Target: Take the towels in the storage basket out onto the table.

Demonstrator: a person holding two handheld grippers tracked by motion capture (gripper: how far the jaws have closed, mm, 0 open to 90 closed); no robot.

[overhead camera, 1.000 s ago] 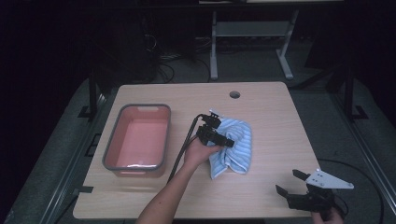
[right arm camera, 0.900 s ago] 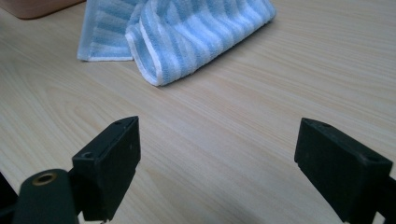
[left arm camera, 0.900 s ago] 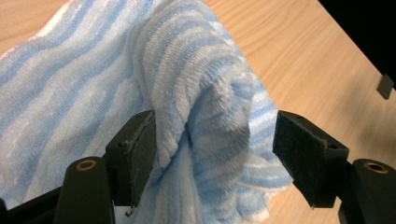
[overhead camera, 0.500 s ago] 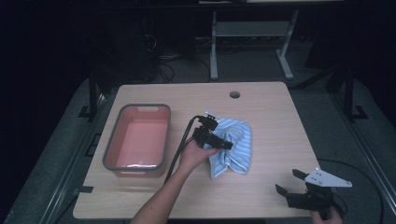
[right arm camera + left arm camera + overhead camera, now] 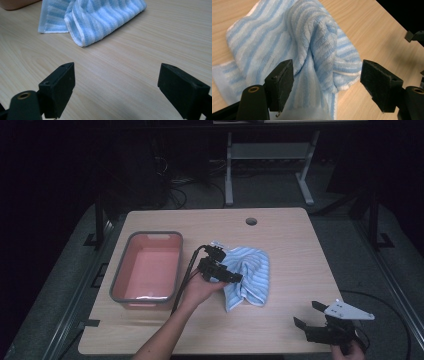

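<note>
- The wooden table (image 5: 290,235) carries everything
- A pink tub (image 5: 148,267) with a grey rim sits near the left edge
- The blue-striped towel (image 5: 247,275) lies crumpled at mid-table, just right of the tub
- The left gripper (image 5: 220,270) hovers over the towel's left part, jaws spread, a raised fold between them
- The right gripper (image 5: 310,316) is at the near right edge, jaws spread over bare wood, well apart from the towel

Right gripper (image 5: 116,87) jaws spread wide above bare wooden table (image 5: 140,50), blue-and-white striped towel (image 5: 97,17) crumpled beyond them, corner of pink tub (image 5: 17,3) top left
</note>
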